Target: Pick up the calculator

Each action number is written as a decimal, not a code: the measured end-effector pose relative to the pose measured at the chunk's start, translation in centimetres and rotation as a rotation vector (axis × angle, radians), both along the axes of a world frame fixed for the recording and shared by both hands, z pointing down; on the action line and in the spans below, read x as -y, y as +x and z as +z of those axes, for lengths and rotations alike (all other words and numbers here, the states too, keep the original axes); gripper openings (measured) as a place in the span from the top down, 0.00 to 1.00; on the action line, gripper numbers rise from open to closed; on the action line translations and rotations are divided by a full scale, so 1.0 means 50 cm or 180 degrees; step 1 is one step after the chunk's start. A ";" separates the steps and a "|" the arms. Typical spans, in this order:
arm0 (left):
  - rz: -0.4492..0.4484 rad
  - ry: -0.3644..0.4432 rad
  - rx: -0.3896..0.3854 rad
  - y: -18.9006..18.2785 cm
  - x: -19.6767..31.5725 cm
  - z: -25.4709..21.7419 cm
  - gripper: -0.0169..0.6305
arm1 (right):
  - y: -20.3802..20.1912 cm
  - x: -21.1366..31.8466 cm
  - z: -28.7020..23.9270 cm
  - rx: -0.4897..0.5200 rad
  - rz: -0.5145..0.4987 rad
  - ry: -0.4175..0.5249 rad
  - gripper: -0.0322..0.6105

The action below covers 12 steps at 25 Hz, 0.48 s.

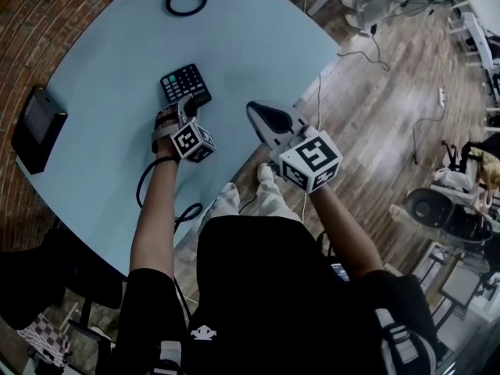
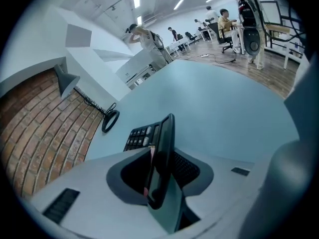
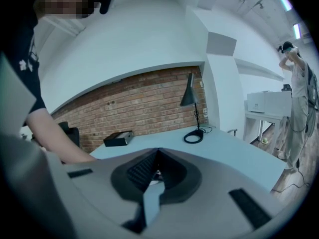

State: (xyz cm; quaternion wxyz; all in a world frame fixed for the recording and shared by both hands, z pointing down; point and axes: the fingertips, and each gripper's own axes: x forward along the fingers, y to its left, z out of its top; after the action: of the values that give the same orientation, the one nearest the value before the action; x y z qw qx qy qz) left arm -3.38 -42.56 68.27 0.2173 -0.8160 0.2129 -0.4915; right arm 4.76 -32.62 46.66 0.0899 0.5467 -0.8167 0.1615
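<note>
Pale blue desk (image 1: 258, 45) in head view: calculator (image 1: 186, 83) sits near the middle, left tongs (image 1: 185, 105) on its 6 o'clock edge, right tongs (image 1: 255, 112) hovering at its 4 o'clock. Left gripper view: tongs clamped on the calculator's edge; bite looks shallow, so raise slowly without wrist roll. Right gripper view: tongs together, empty.

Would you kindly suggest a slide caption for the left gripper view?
Left gripper clamps the black calculator edge-on over the pale blue table.
</note>
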 end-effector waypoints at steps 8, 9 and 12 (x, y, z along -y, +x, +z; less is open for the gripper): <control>-0.0027 0.0010 -0.0070 0.004 0.008 -0.021 0.80 | -0.002 -0.012 0.000 -0.0025 0.0023 -0.0025 0.94; -0.0048 0.0034 -0.0146 0.007 0.015 -0.041 0.82 | -0.001 -0.013 -0.001 -0.0035 0.0029 -0.0021 0.94; -0.0194 0.0013 -0.0424 0.009 0.040 -0.096 0.86 | 0.003 -0.013 -0.008 -0.0059 0.0040 0.0020 0.94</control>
State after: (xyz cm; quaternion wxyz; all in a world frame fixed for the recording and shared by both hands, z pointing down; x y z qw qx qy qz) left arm -2.91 -44.58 63.45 0.1893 -0.8395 0.2527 -0.4421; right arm 4.90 -31.94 46.28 0.0947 0.5536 -0.8129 0.1543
